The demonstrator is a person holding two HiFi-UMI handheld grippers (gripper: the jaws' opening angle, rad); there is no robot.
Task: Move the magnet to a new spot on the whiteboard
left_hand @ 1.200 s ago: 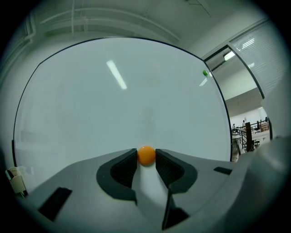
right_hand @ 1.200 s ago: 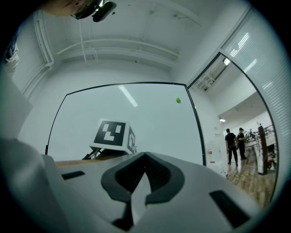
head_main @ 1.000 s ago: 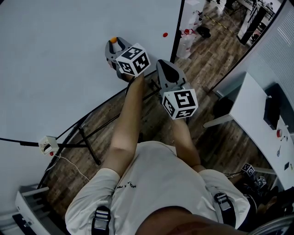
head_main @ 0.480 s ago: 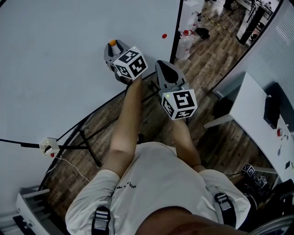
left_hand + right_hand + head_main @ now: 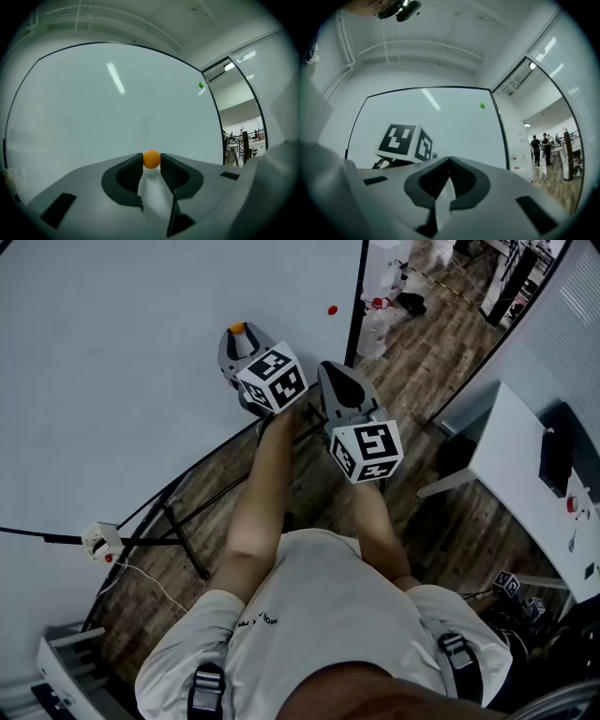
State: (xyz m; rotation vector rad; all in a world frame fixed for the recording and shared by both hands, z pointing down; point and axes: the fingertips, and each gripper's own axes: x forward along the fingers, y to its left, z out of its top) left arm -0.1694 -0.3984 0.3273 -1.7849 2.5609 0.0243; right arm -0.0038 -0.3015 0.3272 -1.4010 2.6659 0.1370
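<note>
Magnet [image 5: 151, 159]: a small, round, plain orange ball with a smooth matt skin and no print on it. It sits at the very tips of the left gripper [image 5: 151, 162], and both ribbed pads press on its sides, so the gripper is closed on it with its jaws standing fairly wide. In the head view the magnet [image 5: 238, 328] shows as an orange spot at the tip of the left gripper [image 5: 239, 332], right up against the whiteboard [image 5: 112, 362], in the board's right part. Whether it actually touches the board's surface cannot be made out.

The right gripper [image 5: 450, 160] has its jaws together with nothing between them. It hangs just to the right of the left one in the head view [image 5: 330, 368], near the board's right edge.

Count: one orange magnet; one whiteboard [image 5: 93, 108]; two grippers, each with one marker cube [image 5: 273, 382]. One more small dot [image 5: 331, 309] sits on the board, well apart from the magnet, up near the right edge. It reads red from the head and green from the gripper views [image 5: 200, 85]. One white worktop [image 5: 511, 474] stands off to the right on the wooden floor [image 5: 422, 352].
</note>
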